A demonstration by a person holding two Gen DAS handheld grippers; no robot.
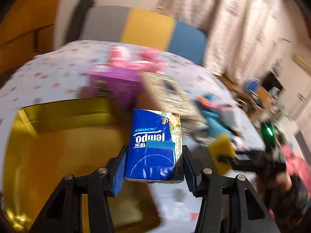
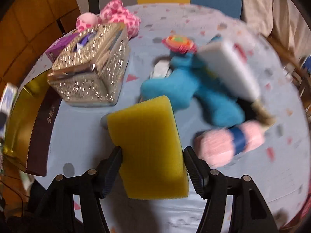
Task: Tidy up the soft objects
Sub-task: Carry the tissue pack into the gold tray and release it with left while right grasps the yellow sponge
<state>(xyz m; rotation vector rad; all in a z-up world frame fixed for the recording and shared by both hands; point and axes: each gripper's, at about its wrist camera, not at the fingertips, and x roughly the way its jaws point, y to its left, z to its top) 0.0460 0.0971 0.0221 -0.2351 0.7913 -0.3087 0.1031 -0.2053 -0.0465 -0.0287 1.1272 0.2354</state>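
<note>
My left gripper [image 1: 154,151] is shut on a blue Tempo tissue pack [image 1: 153,132], held upright above the near right corner of an open gold-lined box [image 1: 58,136]. In the right wrist view my right gripper [image 2: 152,153] is shut on a yellow sponge [image 2: 147,141], its pads pressing both long sides just above the tablecloth. The same sponge [image 1: 221,151] shows at the right of the left wrist view. Behind it lie a blue plush toy [image 2: 186,91], a white block [image 2: 229,68] and a pink roll with a blue band [image 2: 229,141].
A glittery silver tissue box [image 2: 91,68], a purple box [image 2: 58,46] and a pink spotted plush [image 2: 116,15] stand at the back left of the patterned light-blue tablecloth [image 2: 77,136]. The gold box [image 2: 25,104] sits off the left edge. A striped chair back [image 1: 147,29] is behind.
</note>
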